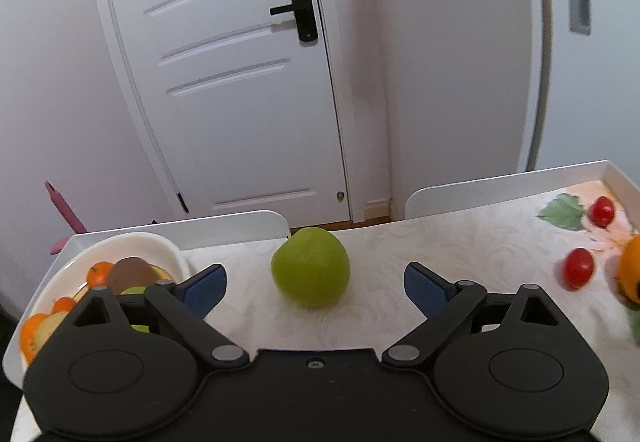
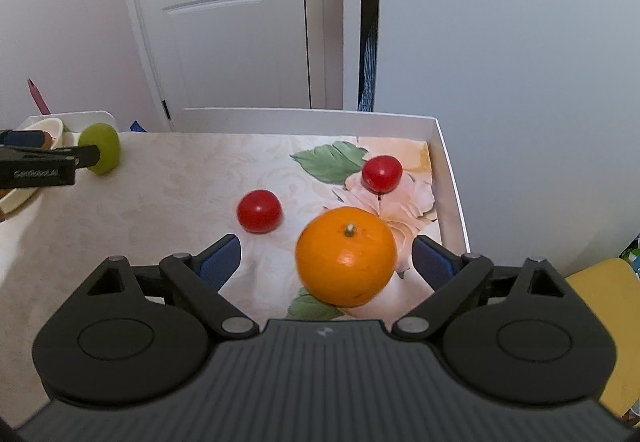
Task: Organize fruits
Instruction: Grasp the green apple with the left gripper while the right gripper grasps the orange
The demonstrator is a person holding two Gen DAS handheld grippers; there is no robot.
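fruits are spread over a white-rimmed table (image 2: 452, 178) covered with a pale flowered cloth. largest to smallest: at the far left, a white bowl (image 1: 132, 242) is already filled with orange pieces, a brown kiwi and other fruit. an orange (image 2: 346, 256) is seen between the blue pads of the right claw (image 2: 326, 262), which is spread wide and grasps nothing; its right pad is just beside the fruit, its left pad well apart. a green apple (image 1: 310, 266) is framed ahead of the left claw (image 1: 316, 284), also released, with neither pad touching. two cherry tomatoes (image 2: 259, 211) (image 2: 382, 173) lie beyond the orange.

as a judgement, both round fruits could be rolled away if nudged by one pad first, since neither is centred evenly. the orange might be knocked into the near tomato. the apple lies near the table's far edge and could be pushed off. the bowl looks crowded, so added fruit might tumble out. nothing is seen blocking either claw.
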